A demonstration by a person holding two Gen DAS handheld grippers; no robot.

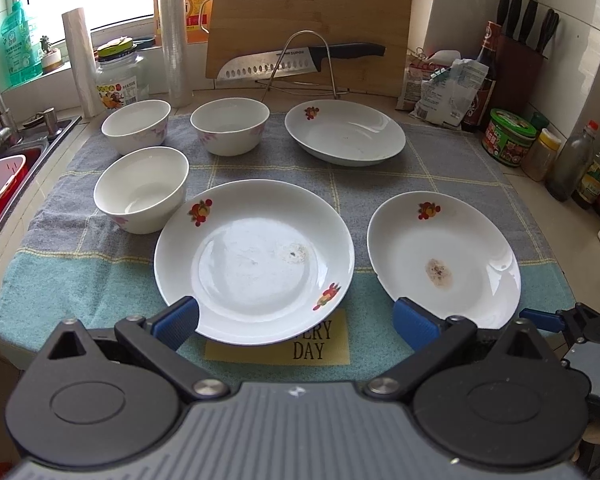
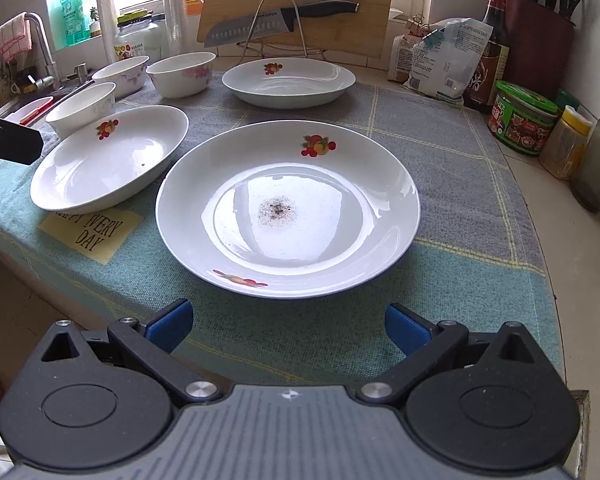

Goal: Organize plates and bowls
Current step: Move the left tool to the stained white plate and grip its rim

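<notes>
On the desk, a grey and teal checked cloth (image 1: 440,168) carries all the dishes. At far left sit three white ceramic bowls with pink flower prints: one at the near left (image 1: 142,190), one behind it (image 1: 136,122), and one to the right of that (image 1: 230,124). Just right of the near bowl lies a white shallow plate with fruit prints (image 1: 254,260), its near rim over a yellow label. The left gripper (image 1: 296,320) hovers at this plate's near edge, jaws wide open and empty. Far behind lies a second fruit-print plate (image 1: 344,132). At near right rests a third white plate with a brown stain (image 2: 288,208); the right gripper (image 2: 288,326) sits just short of it, jaws spread, holding nothing.
</notes>
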